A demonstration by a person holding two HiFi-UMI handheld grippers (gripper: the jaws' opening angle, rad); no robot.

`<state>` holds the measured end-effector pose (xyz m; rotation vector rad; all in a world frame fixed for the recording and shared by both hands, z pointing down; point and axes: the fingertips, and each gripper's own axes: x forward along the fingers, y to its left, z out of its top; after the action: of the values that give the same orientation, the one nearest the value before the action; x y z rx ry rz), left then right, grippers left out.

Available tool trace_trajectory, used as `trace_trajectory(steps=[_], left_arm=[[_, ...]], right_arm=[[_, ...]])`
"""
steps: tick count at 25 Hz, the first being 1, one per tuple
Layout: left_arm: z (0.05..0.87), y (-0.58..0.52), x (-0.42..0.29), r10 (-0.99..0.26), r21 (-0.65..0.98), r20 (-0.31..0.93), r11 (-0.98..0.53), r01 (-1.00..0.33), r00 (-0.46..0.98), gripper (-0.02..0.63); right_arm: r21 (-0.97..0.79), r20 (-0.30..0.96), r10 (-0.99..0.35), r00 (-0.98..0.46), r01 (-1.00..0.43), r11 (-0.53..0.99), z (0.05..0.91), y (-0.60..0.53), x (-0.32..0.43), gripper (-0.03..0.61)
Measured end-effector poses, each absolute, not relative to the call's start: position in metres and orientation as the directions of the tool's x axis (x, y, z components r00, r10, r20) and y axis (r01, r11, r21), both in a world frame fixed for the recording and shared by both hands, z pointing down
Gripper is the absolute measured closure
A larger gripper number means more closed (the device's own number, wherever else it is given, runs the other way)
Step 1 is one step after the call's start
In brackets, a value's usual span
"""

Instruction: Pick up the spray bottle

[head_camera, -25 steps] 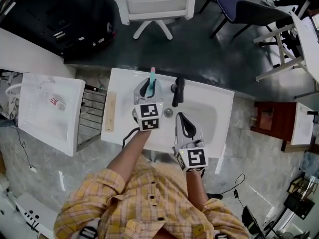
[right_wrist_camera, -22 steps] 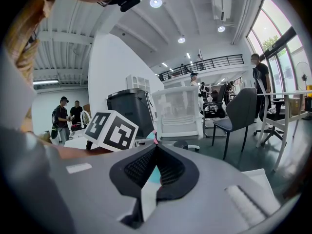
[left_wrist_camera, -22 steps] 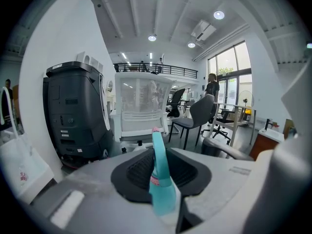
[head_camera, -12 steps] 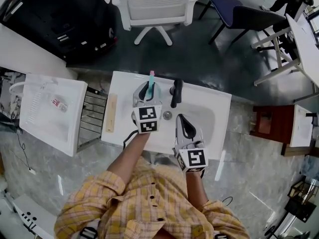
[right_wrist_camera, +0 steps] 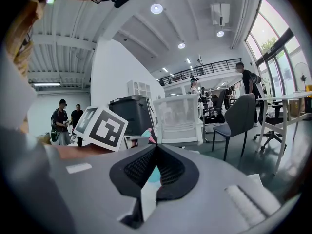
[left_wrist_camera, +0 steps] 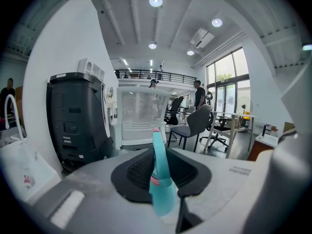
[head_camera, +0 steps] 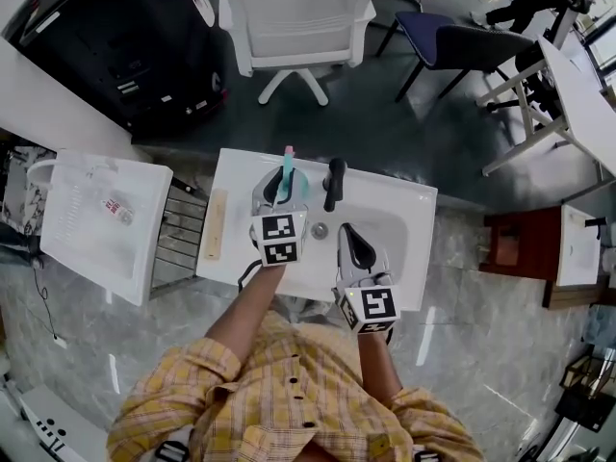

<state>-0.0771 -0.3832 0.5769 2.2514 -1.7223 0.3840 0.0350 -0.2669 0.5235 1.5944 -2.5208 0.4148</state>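
The spray bottle (head_camera: 287,169) is slim and teal with a pink tip. It stands upright between the jaws of my left gripper (head_camera: 281,173), which is shut on it above the white basin (head_camera: 409,212). In the left gripper view the spray bottle (left_wrist_camera: 161,179) is pinched between the dark pads, its neck rising past them. My right gripper (head_camera: 353,240) hovers over the basin's near side, shut with nothing in it. In the right gripper view the tips of the right gripper (right_wrist_camera: 156,152) meet, and the left gripper's marker cube (right_wrist_camera: 103,127) and the bottle's pink tip (right_wrist_camera: 151,136) show beyond.
A black faucet (head_camera: 333,183) and a round drain (head_camera: 319,230) sit in the basin just right of the bottle. A wooden strip (head_camera: 213,224) lies along its left edge. A white tray (head_camera: 96,215) is to the left; a white chair (head_camera: 298,17) and a black machine (head_camera: 115,37) stand beyond.
Both grippers have risen a little over the basin, the left one carrying the spray bottle with it. Neither gripper's jaws have changed.
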Motion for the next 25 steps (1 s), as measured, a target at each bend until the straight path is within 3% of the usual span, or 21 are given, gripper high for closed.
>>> trace_trajectory(steps=[25], left_arm=[[0.487,-0.322,-0.077,-0.92,0.05,0.255,-0.294,-0.955,0.297,0.537]], right_arm=[[-0.174,0.178,-0.883,-0.435,-0.897,0.407,0.468,-0.257,0.053,0.577]])
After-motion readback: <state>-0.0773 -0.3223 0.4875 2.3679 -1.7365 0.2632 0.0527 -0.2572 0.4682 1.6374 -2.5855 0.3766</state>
